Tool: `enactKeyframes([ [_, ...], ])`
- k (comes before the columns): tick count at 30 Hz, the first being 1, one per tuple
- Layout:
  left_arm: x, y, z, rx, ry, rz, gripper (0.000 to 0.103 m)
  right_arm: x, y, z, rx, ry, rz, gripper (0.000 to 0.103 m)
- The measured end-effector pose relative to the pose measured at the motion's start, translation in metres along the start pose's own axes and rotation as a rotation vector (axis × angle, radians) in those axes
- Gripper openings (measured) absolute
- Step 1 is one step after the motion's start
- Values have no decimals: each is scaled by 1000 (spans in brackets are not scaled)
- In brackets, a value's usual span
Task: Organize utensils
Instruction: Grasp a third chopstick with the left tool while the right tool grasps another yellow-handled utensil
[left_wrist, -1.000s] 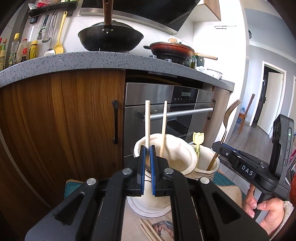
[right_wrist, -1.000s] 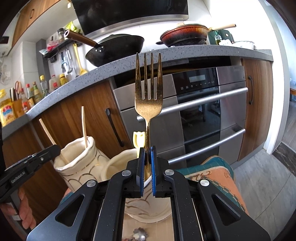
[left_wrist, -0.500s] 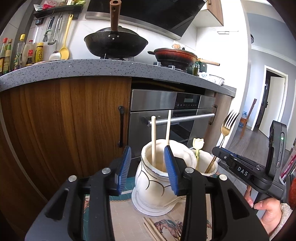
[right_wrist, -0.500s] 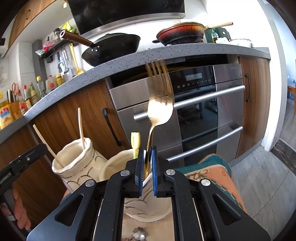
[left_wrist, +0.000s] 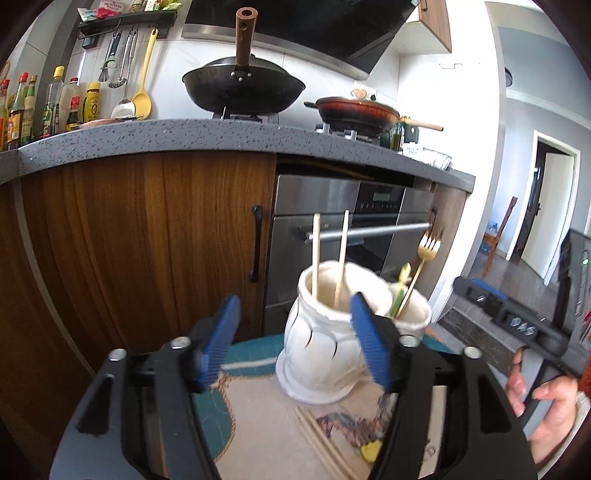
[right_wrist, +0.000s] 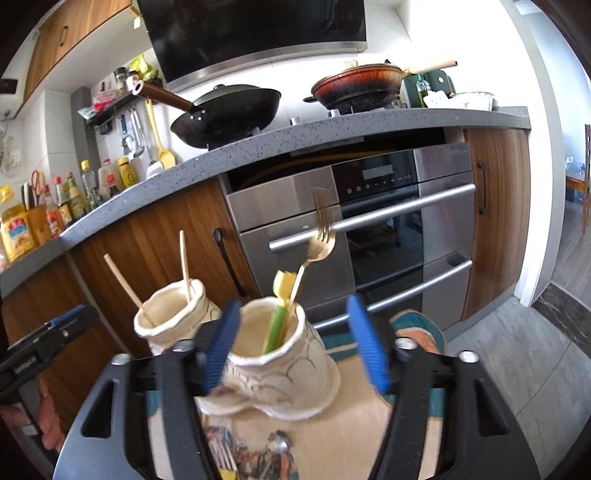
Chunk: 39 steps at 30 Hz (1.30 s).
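Both grippers, left (left_wrist: 295, 341) and right (right_wrist: 293, 341), have just spread their fingers apart: chopsticks (left_wrist: 328, 258) and fork (right_wrist: 312, 254) now stand in the jars

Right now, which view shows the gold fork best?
Right wrist: the fork stands close and central, leaning in the near jar. Left wrist shows it small, off right, behind the chopstick jar.

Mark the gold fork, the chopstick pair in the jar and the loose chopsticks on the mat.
gold fork (right_wrist: 322, 242), right wrist view, on its head.
chopstick pair (left_wrist: 316, 254), left wrist view, on the left stick's shaft.
loose chopsticks (left_wrist: 325, 445), left wrist view, mid-length.
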<state>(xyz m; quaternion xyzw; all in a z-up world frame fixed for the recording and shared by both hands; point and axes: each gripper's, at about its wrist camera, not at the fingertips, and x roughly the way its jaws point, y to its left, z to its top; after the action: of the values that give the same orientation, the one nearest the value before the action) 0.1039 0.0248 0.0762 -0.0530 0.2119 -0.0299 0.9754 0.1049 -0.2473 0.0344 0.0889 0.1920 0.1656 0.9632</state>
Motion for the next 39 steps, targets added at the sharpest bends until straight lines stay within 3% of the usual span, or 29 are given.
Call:
enactKeyframes([
  [1,-2,0,-5,6,15,6,84,-4,0,-2,-4,8,-3,78],
  [4,-6,-1,-18,27,42,27,97,-11,-2,-13,-18,58,-3,85],
  [7,-5,-2,-35,42,95,42,97,-14,-3,-30,-23,130,-7,91],
  [14,10,-10,-82,63,246,43,97,-23,2,-70,-75,240,-1,92],
  [18,16,-16,-103,74,313,30,97,-25,3,-82,-91,272,1,93],
  [23,25,-20,-121,88,389,65,97,-26,1,-88,-93,283,2,93],
  [31,32,-32,-135,129,471,55,72,-27,-1,-89,-87,282,11,93],
  [39,35,-36,-140,142,497,22,51,-28,0,-91,-91,286,14,93],
])
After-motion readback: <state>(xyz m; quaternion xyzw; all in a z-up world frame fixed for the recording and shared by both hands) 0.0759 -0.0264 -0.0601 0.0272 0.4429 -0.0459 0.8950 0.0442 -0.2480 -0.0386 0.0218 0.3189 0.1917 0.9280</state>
